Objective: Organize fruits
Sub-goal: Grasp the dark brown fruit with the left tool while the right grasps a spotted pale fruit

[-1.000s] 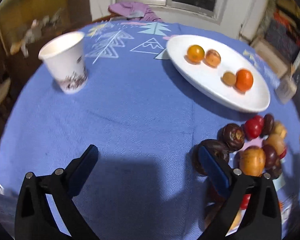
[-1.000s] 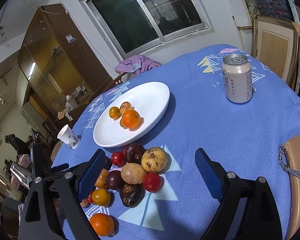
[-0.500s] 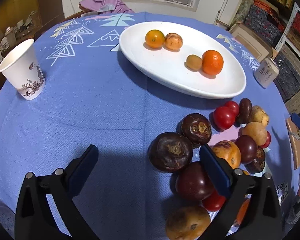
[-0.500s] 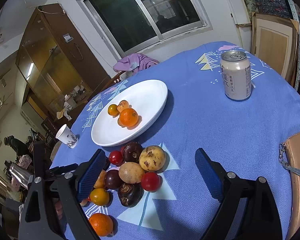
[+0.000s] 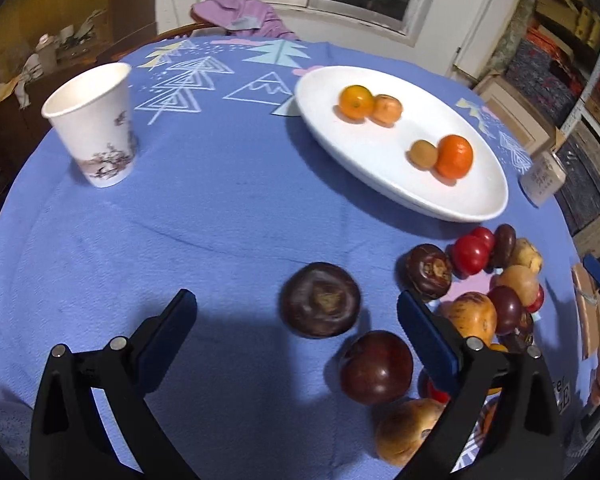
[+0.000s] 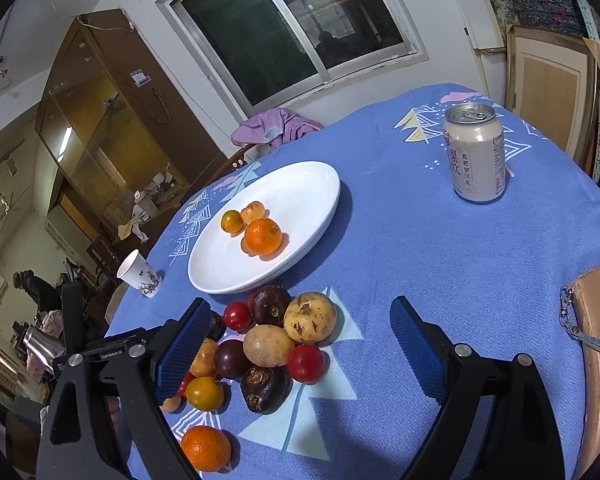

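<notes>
While four orange fruits already rest on the white oval plate [image 5: 396,168], both grippers hang with fingers spread wide and empty, the left gripper [image 5: 296,320] straddling a dark brown round fruit [image 5: 320,300] on the blue-clothed bench [image 5: 220,208], apparently the next pick.

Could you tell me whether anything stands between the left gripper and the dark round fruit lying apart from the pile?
Nothing visible does: the dark round fruit lies on bare cloth ahead of the open left gripper.
</notes>
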A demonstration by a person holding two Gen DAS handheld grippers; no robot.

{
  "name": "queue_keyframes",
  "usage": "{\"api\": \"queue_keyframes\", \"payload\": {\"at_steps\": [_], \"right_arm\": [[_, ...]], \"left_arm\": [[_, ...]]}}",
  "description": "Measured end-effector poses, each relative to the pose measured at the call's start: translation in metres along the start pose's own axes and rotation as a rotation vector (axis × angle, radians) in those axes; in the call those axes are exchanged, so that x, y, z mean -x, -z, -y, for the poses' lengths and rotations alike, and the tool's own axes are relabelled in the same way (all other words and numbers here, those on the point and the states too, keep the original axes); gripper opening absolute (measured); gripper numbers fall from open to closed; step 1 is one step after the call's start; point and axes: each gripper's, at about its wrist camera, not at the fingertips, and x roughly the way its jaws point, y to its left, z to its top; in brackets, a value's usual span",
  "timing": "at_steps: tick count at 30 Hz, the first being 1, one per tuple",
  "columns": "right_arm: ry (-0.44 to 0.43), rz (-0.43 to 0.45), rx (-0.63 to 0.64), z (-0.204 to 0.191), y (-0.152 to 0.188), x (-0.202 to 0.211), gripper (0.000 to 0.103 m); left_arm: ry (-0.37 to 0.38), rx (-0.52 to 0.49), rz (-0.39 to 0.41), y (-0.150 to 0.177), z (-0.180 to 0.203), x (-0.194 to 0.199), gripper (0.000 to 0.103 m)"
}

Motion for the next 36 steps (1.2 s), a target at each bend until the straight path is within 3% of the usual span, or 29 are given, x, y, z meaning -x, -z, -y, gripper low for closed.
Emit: {"api": "queue_keyframes", "payload": {"at_steps": [2,5,10,13,15,18,21,23,25,31,36], "right_arm": [[-0.004,-0.002,0.006,-0.001,0.000,0.000,0.092],[-0.005,-0.003,0.012,-0.003,0.001,0.000,0.092],[0.001,-0.007,0.012,-0.002,0.001,-0.002,0.092],[0.006,-0.009,0.025,-0.004,0.002,-0.003,0.092],[0.005,-0.017,0.035,-0.005,0.003,-0.005,0.092],[-0.004,-0.045,0.053,-0.008,0.005,-0.012,0.091],[-0.050,-0.107,0.036,-0.007,0.009,-0.023,0.077],[-0.078,-0.153,0.018,-0.005,0.013,-0.032,0.061],[-0.097,-0.194,-0.006,-0.003,0.016,-0.041,0.054],[-0.045,-0.163,-0.049,0.002,0.011,-0.049,0.054],[-0.014,-0.196,-0.048,0.002,0.009,-0.071,0.054]], "left_arm": [[0.000,-0.007,0.004,0.001,0.005,-0.003,0.097],[0.032,-0.001,-0.026,0.002,0.007,-0.010,0.066],[0.046,0.016,-0.025,0.002,0.006,-0.010,0.060],[0.017,0.015,-0.011,0.002,0.006,-0.011,0.056],[0.020,0.013,-0.002,0.003,0.007,-0.010,0.044],[-0.003,-0.013,0.021,0.006,0.012,-0.007,0.044],[-0.008,-0.028,0.035,0.007,0.015,-0.004,0.043],[-0.007,-0.026,0.040,0.007,0.014,-0.002,0.043],[-0.011,-0.022,0.048,0.007,0.013,0.000,0.043],[0.014,-0.018,0.076,0.006,0.013,0.010,0.043],[0.016,-0.027,0.073,0.006,0.016,0.010,0.043]]}}
